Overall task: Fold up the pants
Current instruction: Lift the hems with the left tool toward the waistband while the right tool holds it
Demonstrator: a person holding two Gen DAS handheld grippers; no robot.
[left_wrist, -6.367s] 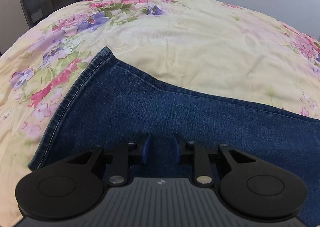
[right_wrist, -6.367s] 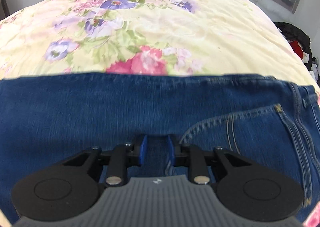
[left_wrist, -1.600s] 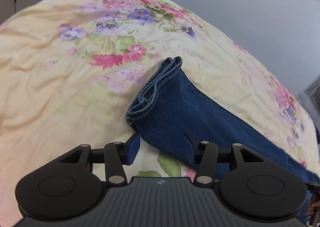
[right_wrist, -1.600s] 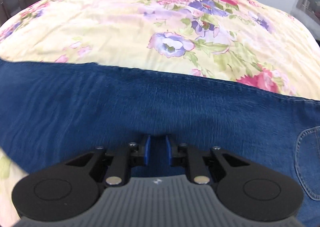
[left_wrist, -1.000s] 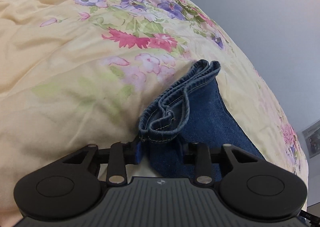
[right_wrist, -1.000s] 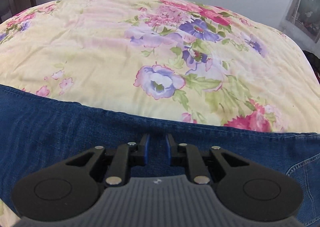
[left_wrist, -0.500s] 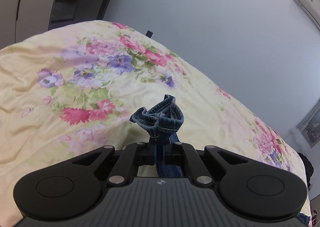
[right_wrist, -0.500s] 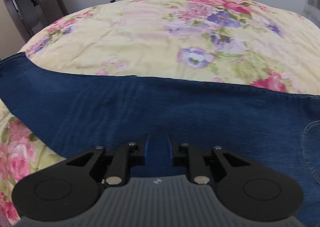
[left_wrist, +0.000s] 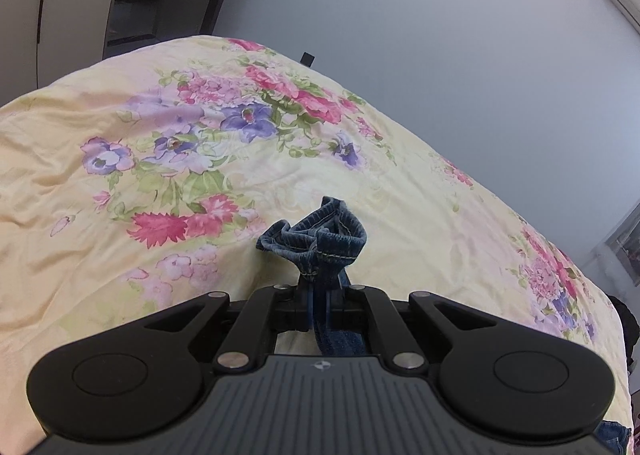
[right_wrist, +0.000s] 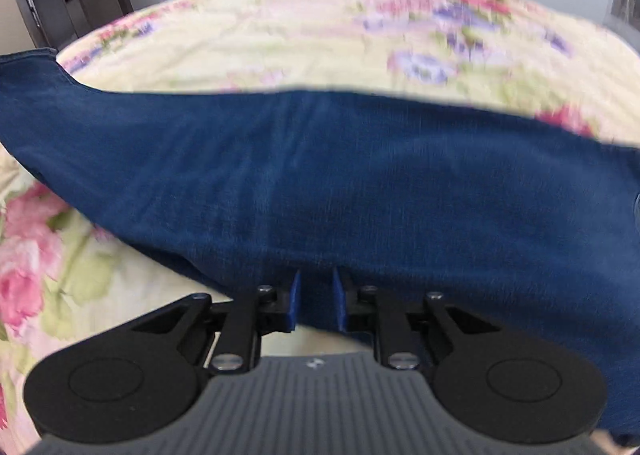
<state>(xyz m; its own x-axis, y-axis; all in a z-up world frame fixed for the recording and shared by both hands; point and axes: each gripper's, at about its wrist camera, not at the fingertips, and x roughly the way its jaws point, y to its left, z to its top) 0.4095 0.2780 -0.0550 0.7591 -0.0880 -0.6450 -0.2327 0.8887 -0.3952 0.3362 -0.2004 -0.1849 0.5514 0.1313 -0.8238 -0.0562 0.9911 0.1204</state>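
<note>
Left claw is clamped on the bunched hem of the jeans, lifted above the floral bed. Right claw pinches the leg's near edge. Legs look already stacked; the lengthwise fold toward the waist remains.

Dark blue pants, yellow floral bedspread.
</note>
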